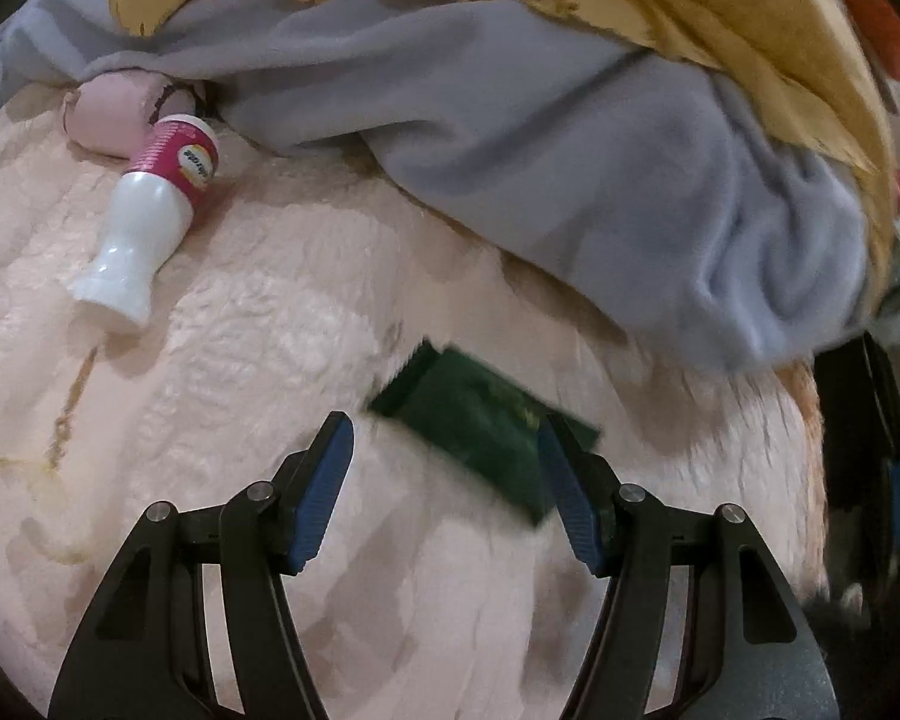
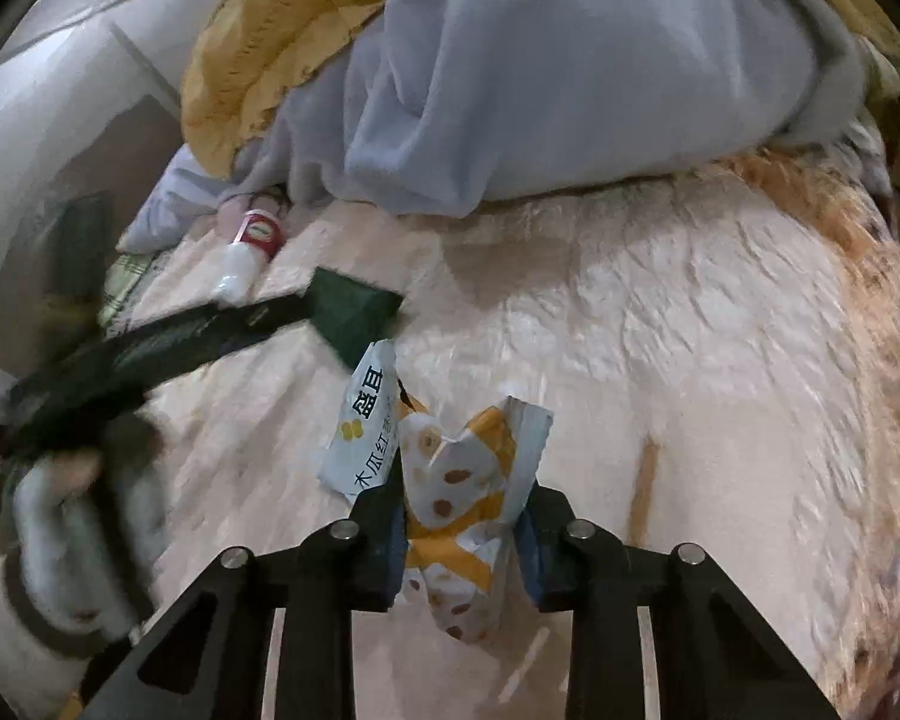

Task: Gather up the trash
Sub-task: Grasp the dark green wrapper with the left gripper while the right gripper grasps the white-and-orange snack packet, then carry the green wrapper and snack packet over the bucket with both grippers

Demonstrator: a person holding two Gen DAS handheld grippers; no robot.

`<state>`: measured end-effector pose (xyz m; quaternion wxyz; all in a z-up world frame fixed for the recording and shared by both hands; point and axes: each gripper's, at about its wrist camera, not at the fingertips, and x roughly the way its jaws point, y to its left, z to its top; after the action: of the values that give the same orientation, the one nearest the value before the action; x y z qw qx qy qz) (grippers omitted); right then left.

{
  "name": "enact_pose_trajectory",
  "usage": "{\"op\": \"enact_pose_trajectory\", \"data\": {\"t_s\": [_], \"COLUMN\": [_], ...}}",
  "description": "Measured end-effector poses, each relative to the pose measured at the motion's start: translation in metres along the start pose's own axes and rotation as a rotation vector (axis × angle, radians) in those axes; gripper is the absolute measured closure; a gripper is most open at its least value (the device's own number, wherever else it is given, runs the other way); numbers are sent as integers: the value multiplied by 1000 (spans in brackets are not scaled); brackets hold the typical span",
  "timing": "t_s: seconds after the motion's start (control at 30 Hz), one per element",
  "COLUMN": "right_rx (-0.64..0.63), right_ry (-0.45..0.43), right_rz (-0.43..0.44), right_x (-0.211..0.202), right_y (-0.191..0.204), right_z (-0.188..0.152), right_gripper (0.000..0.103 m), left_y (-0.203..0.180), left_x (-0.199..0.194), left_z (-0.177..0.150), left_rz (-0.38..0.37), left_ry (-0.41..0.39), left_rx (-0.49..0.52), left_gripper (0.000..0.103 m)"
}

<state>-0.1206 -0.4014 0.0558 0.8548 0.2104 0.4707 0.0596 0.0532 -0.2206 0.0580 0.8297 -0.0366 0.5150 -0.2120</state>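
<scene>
My right gripper [image 2: 459,531] is clamped on crumpled snack wrappers [image 2: 450,480]. Left gripper [image 1: 444,492] jaws sit apart around the dark green packet [image 1: 480,426] (blurry), yogurt bottle [image 1: 150,210] at 10 o'clock on the pink blanket [image 1: 270,360].

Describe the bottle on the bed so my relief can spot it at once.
On the pink bedspread, look along the edge of the grey blanket. The bottle lies on its side there, against a pink pouch: white plastic with a magenta label, unlike the flat dark green packet.
</scene>
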Motion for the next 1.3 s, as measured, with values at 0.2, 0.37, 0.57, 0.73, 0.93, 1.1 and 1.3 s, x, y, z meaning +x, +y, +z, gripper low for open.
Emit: {"op": "enact_pose_trajectory", "data": {"t_s": [0.2, 0.37, 0.57, 0.73, 0.93, 1.1, 1.3], "right_rx": [34, 68, 78, 116, 157, 186, 211], "right_ry": [-20, -50, -74, -102, -150, -184, -216], "right_rz": [5, 10, -8, -18, -44, -67, -94], "right_x": [-46, -69, -87, -103, -129, -146, -163], "right_y": [-11, -17, -15, -12, -6, -4, -6], "right_z": [-38, -54, -65, -80, -109, -132, -149], "right_gripper": [74, 74, 74, 74, 74, 74, 74], "left_y": [-14, -33, -28, -41, -71, -96, -124], "left_x": [30, 32, -13, -58, -100, -113, -119], "left_z": [8, -3, -40, -81, -126, -151, -172], "left_rz": [28, 50, -57, -91, -105, -116, -111], "left_ry": [10, 3, 53, 53, 15, 21, 6], "left_rx": [-48, 68, 138, 234, 334, 375, 427], "left_gripper": [40, 69, 87, 87, 87, 87, 87]}}
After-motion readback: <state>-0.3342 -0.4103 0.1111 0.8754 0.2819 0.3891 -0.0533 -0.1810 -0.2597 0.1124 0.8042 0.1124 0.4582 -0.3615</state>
